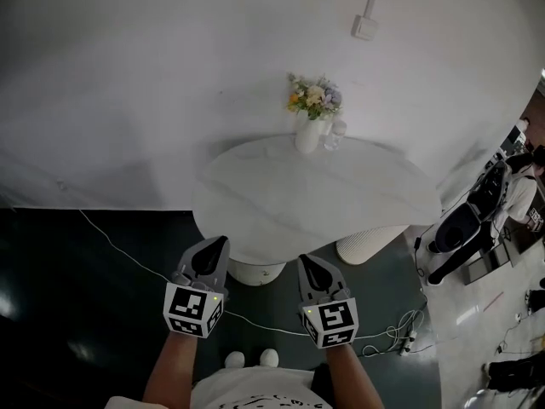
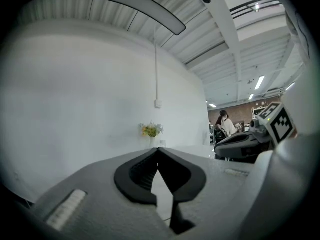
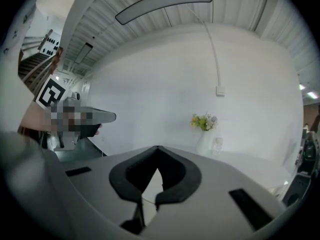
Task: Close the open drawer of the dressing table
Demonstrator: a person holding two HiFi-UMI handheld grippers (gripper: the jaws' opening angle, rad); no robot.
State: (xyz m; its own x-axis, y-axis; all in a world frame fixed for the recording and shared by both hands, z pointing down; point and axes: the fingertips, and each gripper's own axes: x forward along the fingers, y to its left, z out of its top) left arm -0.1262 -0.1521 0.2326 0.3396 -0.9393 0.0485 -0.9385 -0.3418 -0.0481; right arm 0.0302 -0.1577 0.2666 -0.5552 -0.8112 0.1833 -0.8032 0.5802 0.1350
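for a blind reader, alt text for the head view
The left gripper and right gripper, both shut and empty, held before a white oval table with a vase of flowers at its far edge, white wall behind.

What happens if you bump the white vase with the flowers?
It would probably tip: the vase looks tall and narrow, with flowers spreading wide on top. It looks like ceramic, so it might crack. The table looks smooth, so a gentle push low down may just slide it.
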